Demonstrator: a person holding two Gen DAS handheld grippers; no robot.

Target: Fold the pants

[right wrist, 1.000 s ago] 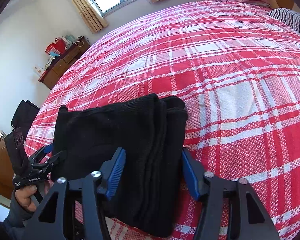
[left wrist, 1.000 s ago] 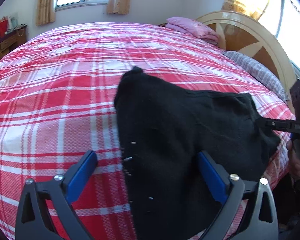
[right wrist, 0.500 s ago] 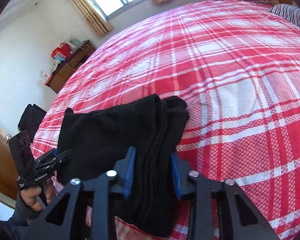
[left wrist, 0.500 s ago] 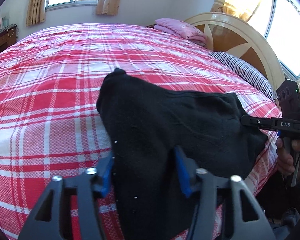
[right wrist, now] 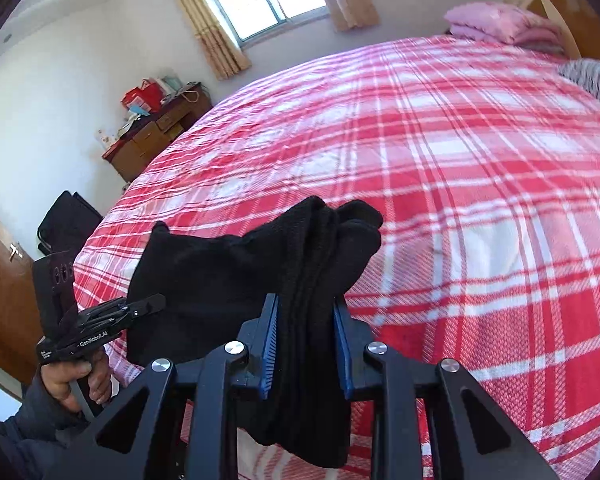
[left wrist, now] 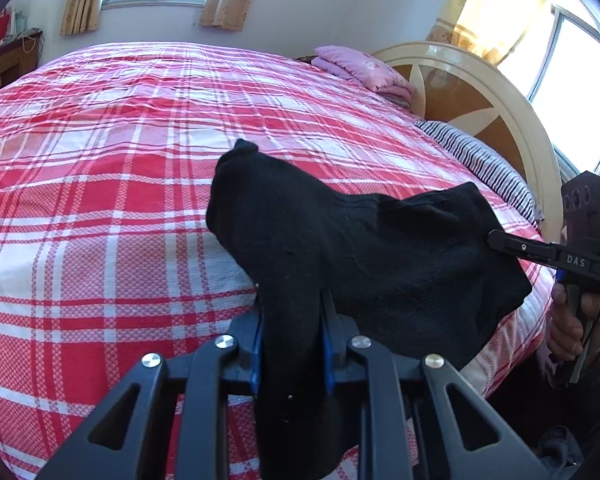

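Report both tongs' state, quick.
Left tongs: closed on the black pants.
Right tongs: closed on the same pants, at the other end.

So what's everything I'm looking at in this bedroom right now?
pants: one, black, at the bed's near edge, gripped at both ends
bed cover: one, red and white plaid
pink bedding: one folded pile, by the headboard
striped pillow: one, black and white, near the headboard
headboard: one, cream and wood
dresser: one, brown, cluttered, by the far wall
left gripper: black, blue pads, shut on pants
right gripper: same, shut on pants
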